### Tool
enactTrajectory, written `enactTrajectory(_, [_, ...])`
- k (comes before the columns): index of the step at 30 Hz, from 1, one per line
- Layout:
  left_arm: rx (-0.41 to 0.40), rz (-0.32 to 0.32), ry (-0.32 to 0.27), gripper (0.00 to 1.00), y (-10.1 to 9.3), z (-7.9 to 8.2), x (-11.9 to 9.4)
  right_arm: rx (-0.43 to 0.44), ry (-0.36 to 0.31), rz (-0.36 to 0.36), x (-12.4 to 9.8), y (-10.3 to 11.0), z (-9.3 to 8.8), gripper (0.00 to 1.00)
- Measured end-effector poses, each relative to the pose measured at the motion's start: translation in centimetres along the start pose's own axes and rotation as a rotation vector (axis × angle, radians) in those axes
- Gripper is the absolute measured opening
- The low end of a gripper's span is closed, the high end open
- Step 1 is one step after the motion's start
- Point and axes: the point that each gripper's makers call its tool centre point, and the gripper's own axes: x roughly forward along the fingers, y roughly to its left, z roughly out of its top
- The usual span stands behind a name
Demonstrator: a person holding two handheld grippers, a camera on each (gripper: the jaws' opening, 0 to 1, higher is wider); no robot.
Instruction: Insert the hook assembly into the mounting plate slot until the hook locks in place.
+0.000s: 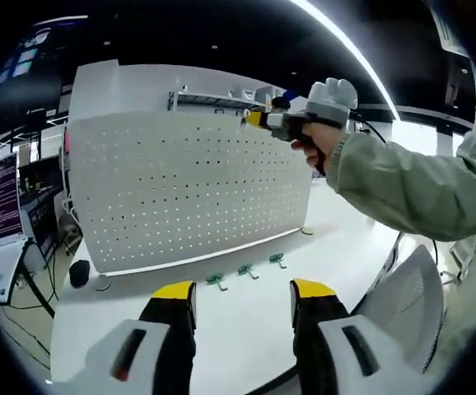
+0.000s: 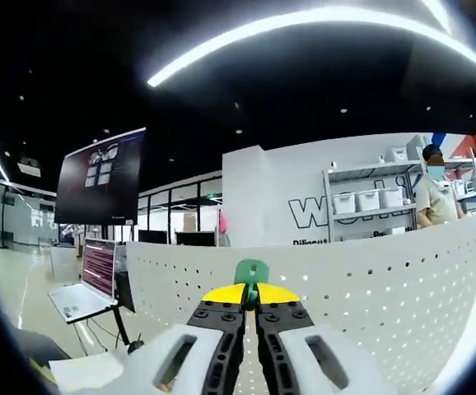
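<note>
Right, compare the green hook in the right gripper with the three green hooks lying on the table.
The held hook is clamped between the right gripper's shut yellow tips, raised at the top edge of the pegboard. The three hooks on the table lie loose in a row in front of the pegboard's base, ungripped. The left gripper hangs open above them. All look the same green.

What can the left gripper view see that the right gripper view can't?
Left gripper view: three green hooks lying on the white table in front of the board, the open left gripper, and the right gripper held at the board's top edge.

Right gripper view: a green hook pinched between the closed jaws, a laptop, a person by shelves.

Both: the white pegboard.
</note>
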Motion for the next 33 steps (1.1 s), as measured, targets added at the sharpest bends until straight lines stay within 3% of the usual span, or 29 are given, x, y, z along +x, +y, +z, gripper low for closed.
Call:
enactTrajectory(2, [-0.003, -0.001, 0.002, 0.47, 0.1, 0.0, 0.1, -0.031, 0.000, -0.020, 0.4, -0.4, -0.2, 0.02])
enactTrajectory(4, [-0.004, -0.001, 0.003, 0.47, 0.1, 0.0, 0.2, -0.129, -0.004, -0.055, 0.7, -1.0, -0.2, 0.02])
enactTrajectory(13, [-0.010, 0.008, 0.002, 0.47, 0.7, 0.2, 0.4, -0.155, 0.038, -0.087, 2.4, -1.7, -1.7, 0.02])
enactTrajectory(33, [-0.017, 0.005, -0.004, 0.47, 1.0, 0.2, 0.3, -0.165, 0.071, -0.177, 4.6, -2.9, -2.7, 0.02])
